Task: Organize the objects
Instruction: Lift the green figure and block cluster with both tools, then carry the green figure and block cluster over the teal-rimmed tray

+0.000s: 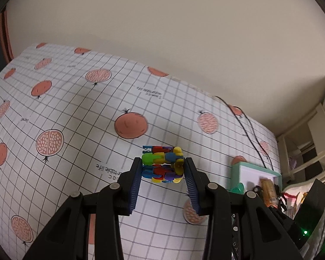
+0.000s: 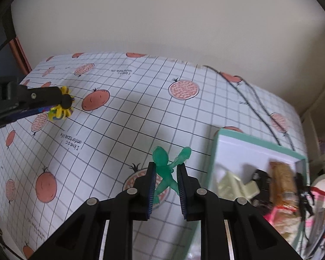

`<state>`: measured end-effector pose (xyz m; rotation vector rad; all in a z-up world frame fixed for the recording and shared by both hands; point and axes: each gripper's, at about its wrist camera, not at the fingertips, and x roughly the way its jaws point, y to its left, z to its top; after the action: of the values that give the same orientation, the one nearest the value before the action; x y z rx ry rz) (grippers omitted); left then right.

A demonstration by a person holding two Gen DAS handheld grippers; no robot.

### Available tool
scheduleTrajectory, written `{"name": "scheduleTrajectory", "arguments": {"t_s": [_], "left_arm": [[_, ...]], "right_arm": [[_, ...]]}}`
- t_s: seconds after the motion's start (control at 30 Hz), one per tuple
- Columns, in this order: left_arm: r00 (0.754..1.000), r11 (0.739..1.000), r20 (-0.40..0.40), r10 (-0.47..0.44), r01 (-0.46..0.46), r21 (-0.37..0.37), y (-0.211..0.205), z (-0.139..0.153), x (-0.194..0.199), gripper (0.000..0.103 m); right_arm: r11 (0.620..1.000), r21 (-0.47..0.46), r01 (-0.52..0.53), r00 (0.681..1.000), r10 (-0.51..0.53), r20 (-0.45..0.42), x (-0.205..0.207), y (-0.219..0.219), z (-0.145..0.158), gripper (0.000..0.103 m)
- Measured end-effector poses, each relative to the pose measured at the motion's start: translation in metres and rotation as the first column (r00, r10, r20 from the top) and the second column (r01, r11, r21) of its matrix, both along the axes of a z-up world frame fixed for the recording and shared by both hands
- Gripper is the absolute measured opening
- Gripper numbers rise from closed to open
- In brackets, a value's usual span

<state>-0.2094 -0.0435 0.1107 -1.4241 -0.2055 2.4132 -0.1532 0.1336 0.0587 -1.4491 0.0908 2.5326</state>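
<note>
The left gripper (image 1: 163, 166) stood open around a multicoloured block toy (image 1: 162, 164) on the tablecloth (image 1: 75, 108); left of the teal tray (image 2: 215, 151), the right gripper (image 2: 166, 173) pinched a green figure (image 2: 165, 169)

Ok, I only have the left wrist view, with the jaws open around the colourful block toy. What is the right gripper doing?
Observer: The right gripper is pinching a green figure over the tablecloth, just left of the mint tray.
Operator: Is there anything in that tray I can't see?
Observer: Yes, a cream plastic piece lies in its near-left part.
</note>
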Motion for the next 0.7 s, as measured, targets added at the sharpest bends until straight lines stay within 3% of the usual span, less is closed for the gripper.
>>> {"name": "scheduleTrajectory", "arguments": {"t_s": [0.27, 0.7], "left_arm": [[0.997, 0.998, -0.043, -0.061, 0.06, -0.028, 0.018, 0.021, 0.036, 0.041], [0.985, 0.985, -0.081, -0.152, 0.144, -0.093, 0.036, 0.016, 0.087, 0.041]], "right_arm": [[0.999, 0.028, 0.03, 0.999, -0.03, -0.021, 0.037, 0.007, 0.026, 0.021], [0.989, 0.029, 0.142, 0.99, -0.141, -0.023, 0.104, 0.044, 0.043, 0.021]]}}
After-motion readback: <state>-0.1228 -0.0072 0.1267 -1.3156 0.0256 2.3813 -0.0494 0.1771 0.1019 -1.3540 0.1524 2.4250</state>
